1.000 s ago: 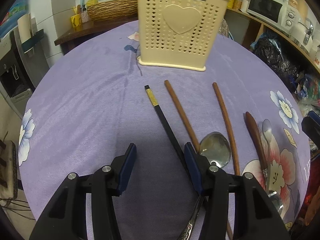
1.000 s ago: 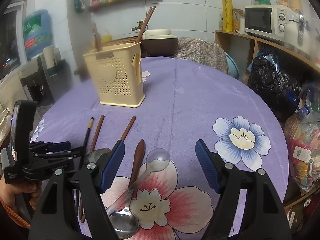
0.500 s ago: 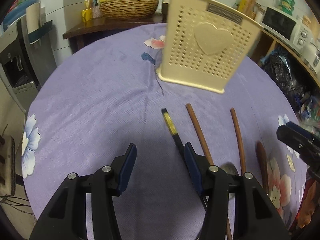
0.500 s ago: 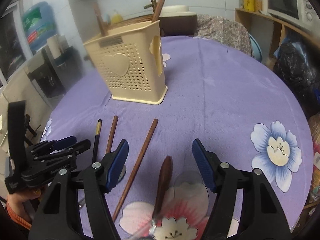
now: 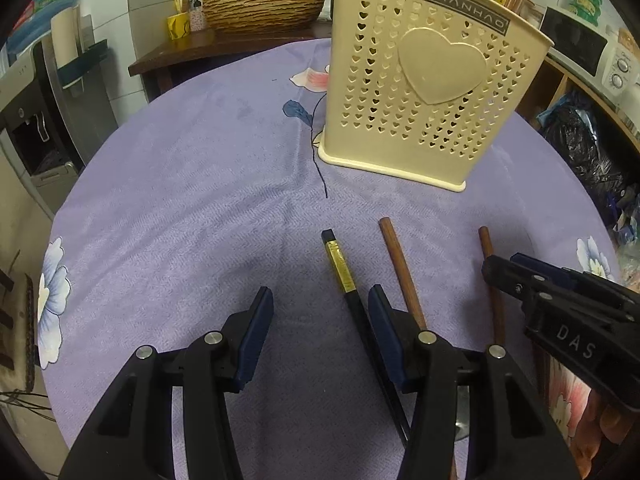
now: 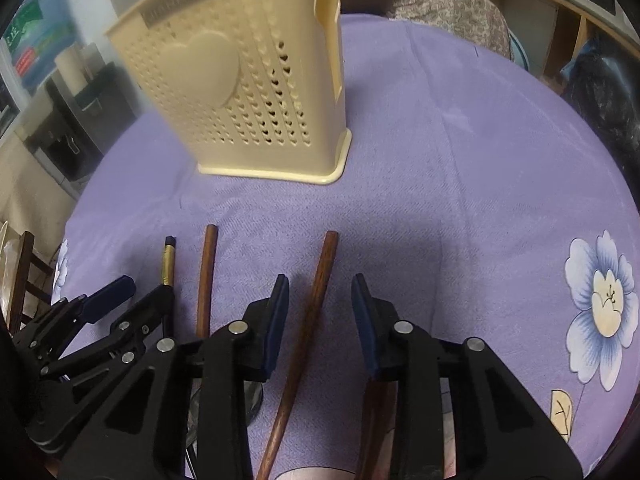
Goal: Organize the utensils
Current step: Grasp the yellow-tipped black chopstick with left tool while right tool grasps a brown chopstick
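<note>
A cream perforated utensil holder (image 5: 428, 92) with a heart on its face stands on the purple tablecloth; chopsticks stick out of its top. In front of it lie a black chopstick with a gold band (image 5: 338, 268) and two brown chopsticks (image 5: 400, 268) (image 5: 490, 256). My left gripper (image 5: 320, 300) is open just above the cloth, and the black chopstick runs beside its right finger. My right gripper (image 6: 320, 292) straddles the right-hand brown chopstick (image 6: 322, 280). Its jaws are closing, with gaps still showing on both sides. The holder (image 6: 240, 80) is straight ahead of it.
The left gripper (image 6: 144, 292) shows at the left of the right wrist view, over the black chopstick (image 6: 169, 264). A metal spoon bowl (image 6: 252, 396) lies under the fingers. A microwave shelf (image 5: 580, 44) and black bags (image 5: 580, 148) stand to the right, a wooden counter (image 5: 208, 48) behind.
Both grippers have moved forward toward the holder. The right one has dropped lower, come over the right brown chopstick, and its jaws have narrowed a lot. The left jaws keep their width.
</note>
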`<state>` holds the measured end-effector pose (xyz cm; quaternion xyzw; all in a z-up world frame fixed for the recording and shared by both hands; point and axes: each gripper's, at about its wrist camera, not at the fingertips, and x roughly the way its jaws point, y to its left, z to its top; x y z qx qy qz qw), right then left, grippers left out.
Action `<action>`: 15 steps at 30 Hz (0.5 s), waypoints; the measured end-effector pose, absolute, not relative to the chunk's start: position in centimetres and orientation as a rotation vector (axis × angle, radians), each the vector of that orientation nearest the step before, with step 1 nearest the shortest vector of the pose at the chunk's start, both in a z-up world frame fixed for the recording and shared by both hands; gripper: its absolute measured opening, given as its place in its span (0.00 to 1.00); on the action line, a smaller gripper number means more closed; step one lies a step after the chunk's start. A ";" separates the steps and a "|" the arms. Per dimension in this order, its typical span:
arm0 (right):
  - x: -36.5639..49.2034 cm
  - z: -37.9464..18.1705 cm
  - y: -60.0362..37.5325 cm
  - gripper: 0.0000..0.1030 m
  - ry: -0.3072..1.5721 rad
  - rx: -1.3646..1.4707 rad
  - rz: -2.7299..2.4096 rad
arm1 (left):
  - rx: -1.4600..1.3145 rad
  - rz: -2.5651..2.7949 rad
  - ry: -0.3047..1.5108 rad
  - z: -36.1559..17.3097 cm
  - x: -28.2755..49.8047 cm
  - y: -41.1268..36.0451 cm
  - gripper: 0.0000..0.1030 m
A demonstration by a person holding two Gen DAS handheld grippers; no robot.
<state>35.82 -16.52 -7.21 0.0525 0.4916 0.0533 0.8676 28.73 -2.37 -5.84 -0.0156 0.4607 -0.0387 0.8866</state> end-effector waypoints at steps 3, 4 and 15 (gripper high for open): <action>36.1 -7.6 -16.3 0.28 1.030 0.098 0.089 | -0.019 -0.074 0.954 -5.9 28.8 -2.6 0.48; 36.2 -7.6 -16.3 0.26 1.029 0.102 0.082 | -0.019 -0.071 0.955 -5.9 29.0 -2.6 0.45; 37.1 -7.6 -15.5 0.10 1.016 0.090 0.027 | 0.032 -0.038 0.954 -5.8 30.4 -3.7 0.19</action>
